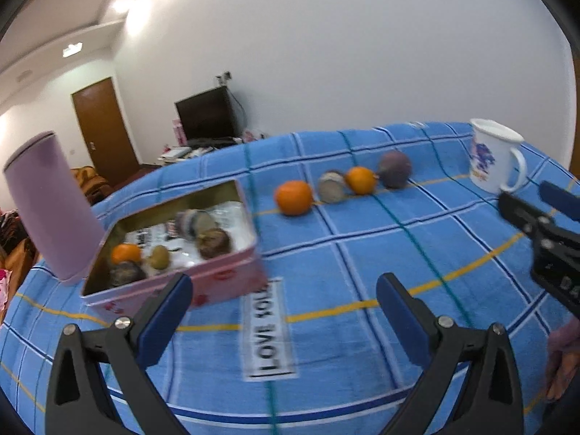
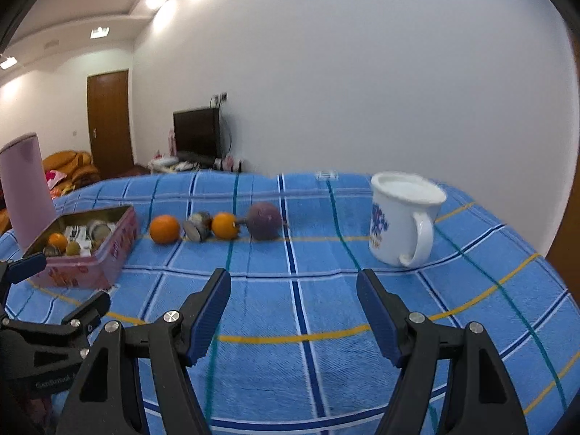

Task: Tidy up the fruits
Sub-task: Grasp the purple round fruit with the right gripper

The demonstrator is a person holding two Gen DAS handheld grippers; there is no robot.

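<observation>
A: Both tools look idle. The left gripper [image 1: 284,299] and right gripper [image 2: 293,291] have jaws spread apart, gripping nothing.

B: And the fruit?

A: A round orange [image 2: 164,229], a grey halved fruit [image 2: 197,226], a smaller orange [image 2: 224,225] and a purple fruit [image 2: 264,221] sit in a row beside the open pink metal tin [image 2: 108,261].

B: The left view adds the black-and-white "LOVE" label [image 1: 270,330] on the blue checked cloth [image 1: 362,253]; the right view shows the whole white enamel mug [image 2: 402,217].

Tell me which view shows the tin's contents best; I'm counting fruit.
The left wrist view: it looks down into the open tin, close, though blurred. The right wrist view shows the tin far left, small and side-on, contents mostly hidden.
</observation>
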